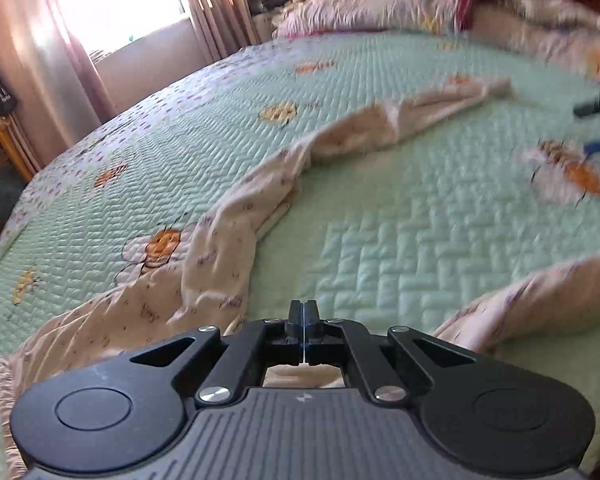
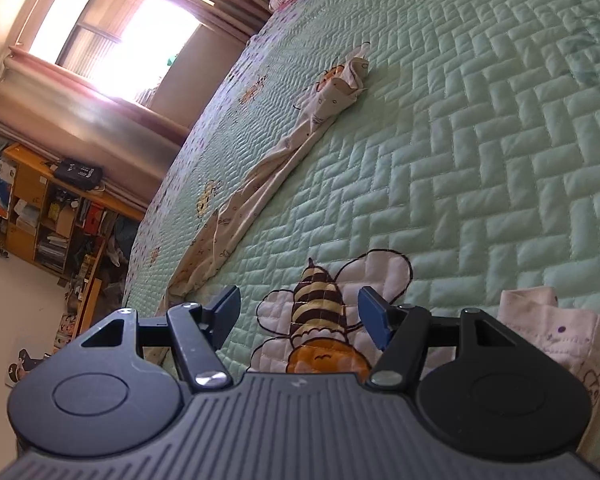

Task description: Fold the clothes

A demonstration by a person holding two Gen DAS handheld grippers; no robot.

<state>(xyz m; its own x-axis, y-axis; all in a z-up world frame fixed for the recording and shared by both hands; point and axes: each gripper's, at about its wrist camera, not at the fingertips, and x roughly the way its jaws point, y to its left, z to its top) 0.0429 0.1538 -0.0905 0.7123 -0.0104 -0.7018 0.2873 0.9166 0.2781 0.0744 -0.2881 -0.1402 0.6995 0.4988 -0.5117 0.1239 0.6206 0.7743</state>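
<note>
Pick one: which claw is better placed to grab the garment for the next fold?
Right, probably. The right claw is open, low over the quilt, with a pale garment edge close on either side. The left claw is shut, and whether it pinches cloth can't be told.

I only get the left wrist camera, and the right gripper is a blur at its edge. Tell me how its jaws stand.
Observer: The right gripper is open, jaws wide apart, nothing between them.
Operator: Say what lies under it.
Observer: An embroidered striped bee on the green quilted bedspread, no cloth.
Operator: Report the nearest garment part.
Observer: A bunched end of the cream printed garment lies on the bedspread just past the gripper, toward the picture's right edge.
</note>
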